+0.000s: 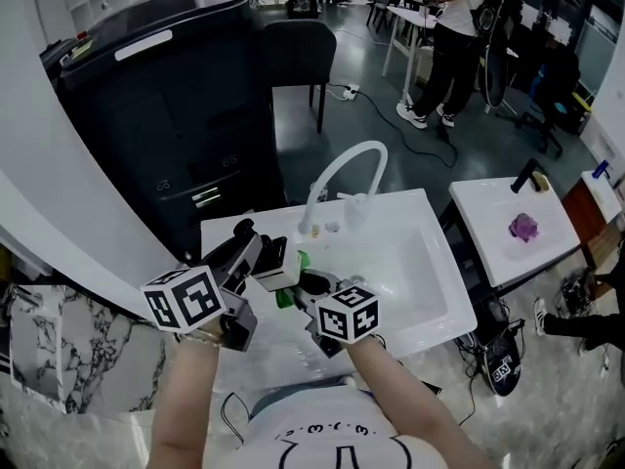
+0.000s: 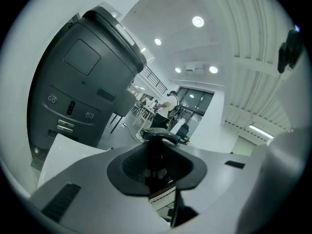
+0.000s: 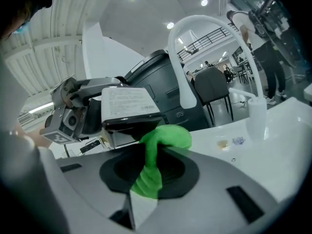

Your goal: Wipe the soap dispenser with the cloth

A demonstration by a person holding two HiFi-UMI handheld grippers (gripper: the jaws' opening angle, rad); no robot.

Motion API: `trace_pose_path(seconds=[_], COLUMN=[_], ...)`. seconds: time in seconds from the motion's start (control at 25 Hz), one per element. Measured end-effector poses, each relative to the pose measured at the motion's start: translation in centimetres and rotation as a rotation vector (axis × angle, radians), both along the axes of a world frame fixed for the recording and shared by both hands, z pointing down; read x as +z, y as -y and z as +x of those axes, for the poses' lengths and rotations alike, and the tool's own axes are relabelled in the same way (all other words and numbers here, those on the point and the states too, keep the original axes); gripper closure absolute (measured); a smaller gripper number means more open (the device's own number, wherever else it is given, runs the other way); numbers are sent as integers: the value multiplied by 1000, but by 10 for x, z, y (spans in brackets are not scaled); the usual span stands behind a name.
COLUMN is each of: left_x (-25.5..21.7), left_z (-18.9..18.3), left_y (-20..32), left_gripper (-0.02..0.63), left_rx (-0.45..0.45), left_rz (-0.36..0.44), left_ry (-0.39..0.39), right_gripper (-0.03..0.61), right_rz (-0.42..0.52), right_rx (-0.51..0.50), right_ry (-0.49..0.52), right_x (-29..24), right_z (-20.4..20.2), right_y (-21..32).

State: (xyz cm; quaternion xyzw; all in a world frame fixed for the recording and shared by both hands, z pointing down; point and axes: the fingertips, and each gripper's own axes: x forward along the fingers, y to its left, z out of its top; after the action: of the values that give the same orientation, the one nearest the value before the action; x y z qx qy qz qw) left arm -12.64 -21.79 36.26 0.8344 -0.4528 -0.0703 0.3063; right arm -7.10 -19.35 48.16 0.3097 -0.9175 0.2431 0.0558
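Two tongs meet in front of you, both clenched. Your left tongs (image 2: pixel 157 165) grip the soap dispenser (image 3: pixel 127 104); the left gripper view shows its dark pump head poking out just past the tips. Your right tongs (image 3: pixel 148 172) are clamped on the green cloth (image 3: pixel 165 138), which bunches up beyond the tips.

Seen from the right gripper view, the dispenser lies tilted over, with its white printed label facing up. The bunched cloth touches the dark edge beneath that label. From the head view, the two tongs point toward each other, left from the left and right from the right, with the dispenser and cloth between them.

Below both tongs is the white counter (image 1: pixel 227 233) with its sunken basin. Beyond the right tongs a white arched faucet (image 3: pixel 187 57) rises from the counter. Beyond the left tongs stands a large dark machine (image 1: pixel 166 115), with a dark chair (image 1: pixel 298 52) just beside it on the right. Far past the faucet, a person (image 1: pixel 444 47) stands on the grey floor. Well off to the right of the right tongs is a second white counter (image 1: pixel 488 203) carrying a small purple object (image 1: pixel 524 227).
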Motion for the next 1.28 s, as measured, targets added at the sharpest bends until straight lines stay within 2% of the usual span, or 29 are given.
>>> trace_pose_path(seconds=[0.24,0.36,0.48,0.68,0.8,0.88,0.96,1.12,1.2,1.28], left_x=[2,4,2,0,-2,-4,-6,-6,-4,-2], left_z=[-7,-9,-11,-10,-9,-7,-4,1,3,3], left_y=[5,8,10,11,7,4,1,-5,-7,-9], left_gripper=[520,520,520,520,520,520,520,520,520,520], left_rx=[-48,-60,-68,-54,-35,-15,7,42,57,59], left_rz=[6,12,21,31,34,47,59,63,59,56], left_ry=[11,38,58,47,28,23,24,32,35,35], right_gripper=[497,497,497,497,495,495,495,495,495,495], right_rz=[-1,43,80,110,96,67,40,43,70,75], right_rx=[-97,-191,-278,-310,-274,-195,-100,28,50,50], right_ry=[-2,-39,-18,-9,-83,-181,-219,-106,-70,-76], right_x=[-5,-6,-14,-18,-3,15,23,1,-12,-14], right_z=[-17,-26,-31,-29,-22,-10,4,20,21,21], right_y=[-17,-34,-51,-55,-51,-40,-27,-6,-2,-2])
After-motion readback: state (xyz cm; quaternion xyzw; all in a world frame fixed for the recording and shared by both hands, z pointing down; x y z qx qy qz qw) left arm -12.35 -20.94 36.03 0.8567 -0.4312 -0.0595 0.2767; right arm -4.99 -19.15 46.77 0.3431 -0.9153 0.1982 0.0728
